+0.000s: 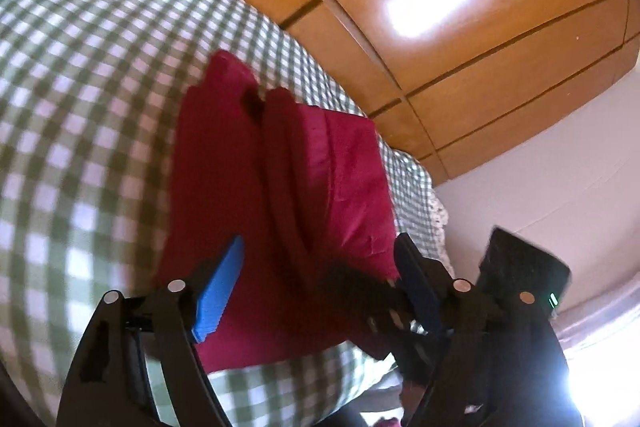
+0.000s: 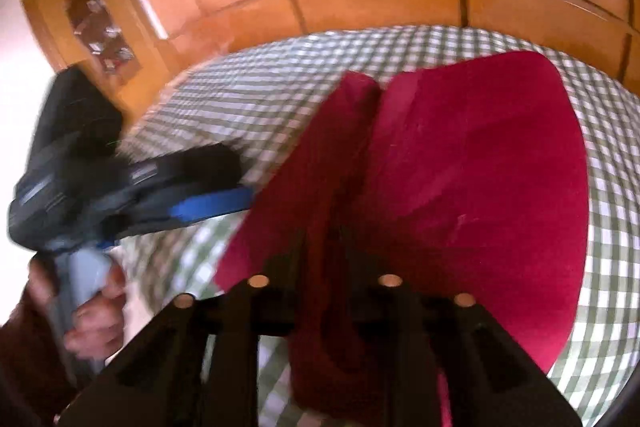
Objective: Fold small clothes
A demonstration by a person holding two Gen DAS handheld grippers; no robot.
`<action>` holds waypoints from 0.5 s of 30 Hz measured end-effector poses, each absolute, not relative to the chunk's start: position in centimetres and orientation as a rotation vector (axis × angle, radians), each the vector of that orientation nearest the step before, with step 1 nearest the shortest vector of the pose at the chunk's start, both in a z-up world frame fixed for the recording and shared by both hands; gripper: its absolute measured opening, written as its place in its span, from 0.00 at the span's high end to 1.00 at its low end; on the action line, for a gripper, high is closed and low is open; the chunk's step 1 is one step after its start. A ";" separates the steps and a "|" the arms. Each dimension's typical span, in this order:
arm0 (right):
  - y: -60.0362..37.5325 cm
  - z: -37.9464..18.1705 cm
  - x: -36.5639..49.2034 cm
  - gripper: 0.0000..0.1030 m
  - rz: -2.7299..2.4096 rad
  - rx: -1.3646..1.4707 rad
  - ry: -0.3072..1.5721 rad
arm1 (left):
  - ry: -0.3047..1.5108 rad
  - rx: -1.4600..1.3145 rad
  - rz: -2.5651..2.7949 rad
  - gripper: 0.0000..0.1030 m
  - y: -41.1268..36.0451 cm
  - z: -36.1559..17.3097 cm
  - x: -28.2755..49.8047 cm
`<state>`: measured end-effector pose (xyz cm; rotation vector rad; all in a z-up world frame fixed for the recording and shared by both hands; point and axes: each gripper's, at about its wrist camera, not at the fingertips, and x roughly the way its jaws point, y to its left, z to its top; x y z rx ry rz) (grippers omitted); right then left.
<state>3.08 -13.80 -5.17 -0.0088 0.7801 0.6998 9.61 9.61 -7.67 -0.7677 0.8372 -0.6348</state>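
A red garment (image 1: 248, 187) lies partly folded on a bed with a green-and-white checked sheet (image 1: 80, 107). My left gripper (image 1: 320, 247) hovers at its near edge, blue pads wide apart and nothing pressed between them. In the right wrist view the garment (image 2: 480, 167) spreads to the right, and a raised fold runs down between the dark fingers of my right gripper (image 2: 324, 251). Those jaws stand somewhat apart, with cloth draped over and between them. The left gripper (image 2: 240, 179) shows at the left, held by a hand (image 2: 92, 307).
A wooden wardrobe (image 1: 440, 27) rises just behind the bed. A white wall (image 1: 560, 167) is at the right. The black housing of the other tool, with a green light (image 1: 524, 267), sits close beside my left gripper. A wooden cabinet with a glass door (image 2: 100, 27) stands far left.
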 end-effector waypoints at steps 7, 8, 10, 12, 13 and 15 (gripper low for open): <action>-22.1 -2.4 -1.0 0.38 0.717 0.132 0.697 | 0.946 -0.803 -0.630 0.17 7.2 -9.4 13.2; -23.2 -2.4 -1.0 0.38 0.680 0.142 0.693 | 0.956 -0.805 -0.627 0.16 6.9 -9.6 13.5; -26.6 -3.8 -0.8 0.42 0.581 0.190 0.712 | 0.960 -0.797 -0.614 0.15 6.2 -9.5 13.9; -28.5 -5.3 -0.3 0.55 0.515 0.235 0.744 | 0.965 -0.807 -0.636 0.15 5.5 -9.2 14.3; -29.1 -5.8 -0.1 0.55 0.497 0.250 0.752 | 0.971 -0.805 -0.636 0.15 5.3 -9.1 14.3; -28.9 -6.6 0.4 0.55 0.493 0.254 0.766 | 0.988 -0.767 -0.618 0.15 4.4 -8.8 14.8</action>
